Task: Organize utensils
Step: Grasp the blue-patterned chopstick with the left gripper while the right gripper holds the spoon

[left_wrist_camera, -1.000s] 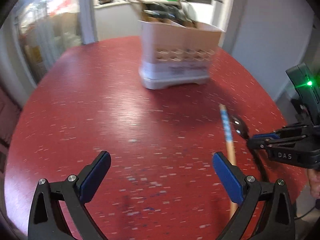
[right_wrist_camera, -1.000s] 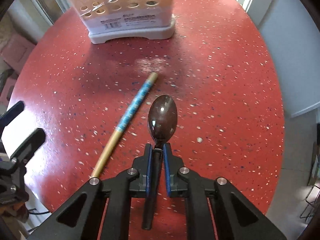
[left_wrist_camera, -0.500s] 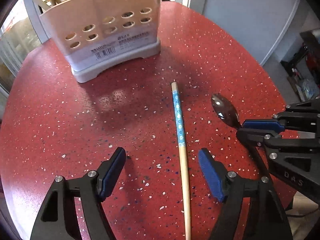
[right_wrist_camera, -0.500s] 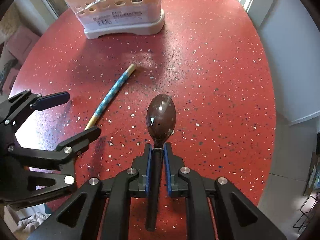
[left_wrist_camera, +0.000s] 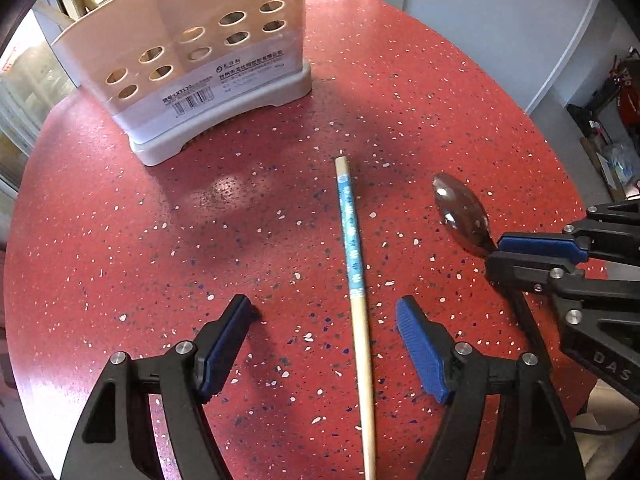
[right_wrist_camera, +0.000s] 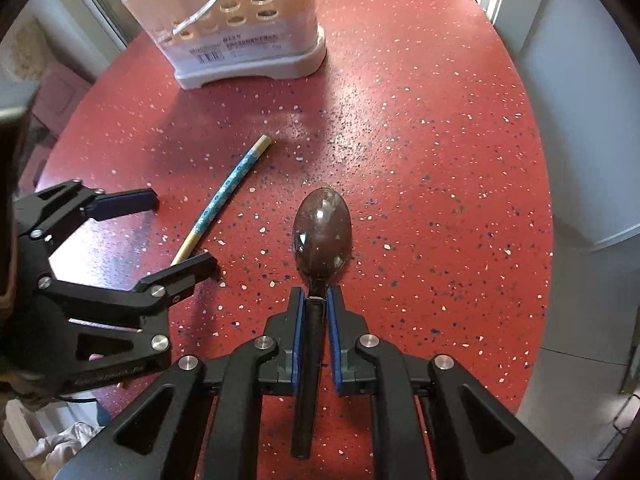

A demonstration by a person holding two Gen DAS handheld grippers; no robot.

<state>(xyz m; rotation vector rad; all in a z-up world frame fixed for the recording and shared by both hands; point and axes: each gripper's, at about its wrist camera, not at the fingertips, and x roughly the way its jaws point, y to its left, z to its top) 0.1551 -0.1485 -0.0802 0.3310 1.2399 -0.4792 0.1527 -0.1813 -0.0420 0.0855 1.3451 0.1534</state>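
A wooden chopstick (left_wrist_camera: 352, 248) with a blue patterned band lies flat on the red speckled table (left_wrist_camera: 160, 240). My left gripper (left_wrist_camera: 324, 308) points steeply down over it. Its jaws are closing, and the chopstick runs between them nearer the right pad, with neither pad touching it. My right gripper (right_wrist_camera: 316, 294) is shut on the dark handle of a spoon (right_wrist_camera: 322, 228), whose brown bowl sticks out ahead just above the table. The right wrist view shows the left gripper (right_wrist_camera: 180, 232) straddling the chopstick (right_wrist_camera: 224, 192). In the left wrist view, the right gripper (left_wrist_camera: 496, 250) and spoon (left_wrist_camera: 460, 212) sit at the right.
A beige utensil holder (left_wrist_camera: 200, 68) with round holes and a barcode label stands at the back of the table, with utensils sticking out of its top. In the right wrist view the holder (right_wrist_camera: 248, 40) is at the far left. The table's round edge drops off close on the right (right_wrist_camera: 532, 240).
My left gripper has swung over the chopstick, which now lies between its jaws, and the jaws have narrowed a little. The right gripper still holds the spoon and has shifted slightly.
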